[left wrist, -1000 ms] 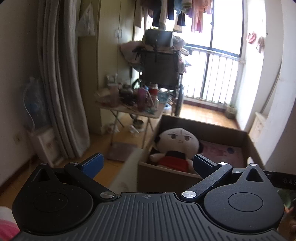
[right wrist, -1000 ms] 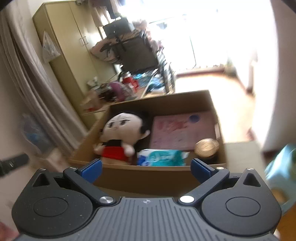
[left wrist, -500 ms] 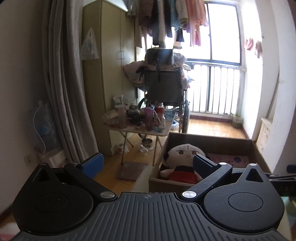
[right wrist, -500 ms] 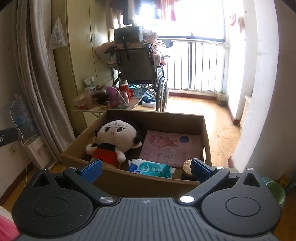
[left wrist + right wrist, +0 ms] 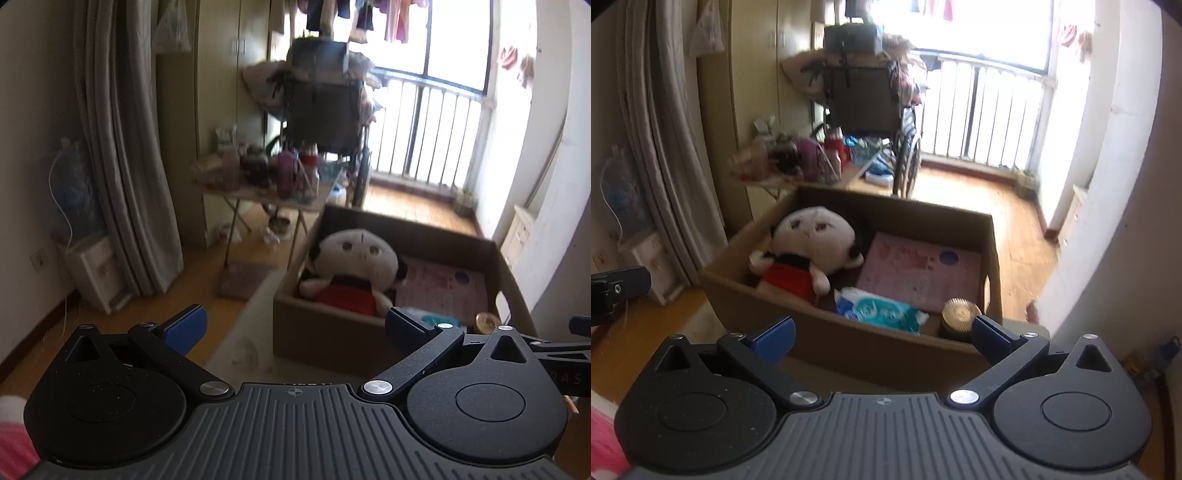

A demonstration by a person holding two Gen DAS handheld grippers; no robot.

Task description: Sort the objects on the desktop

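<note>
So both grippers are hovering in front of the open brown cardboard box (image 5: 849, 343), which is sitting on a pale tabletop (image 5: 240, 350) near its far edge. Going left to right inside the box: a white-faced plush doll in a red shirt (image 5: 809, 254) is lying against the left wall, a blue-and-white soft pack of wipes (image 5: 879, 310) is leaning by the near wall, a flat pink book (image 5: 916, 273) is covering the right half of the floor, and a round gold-lidded jar (image 5: 960, 314) is tucked in the near right corner.

The left gripper (image 5: 295, 325) is spread wide and holding nothing; same goes for the right gripper (image 5: 882, 330). Sorting looks mostly done to me.

Risk-wise, the box is getting crowded, so dropping anything else in could tip that jar or crush the wipes, and a fingertip could clip the near wall going in.
</note>
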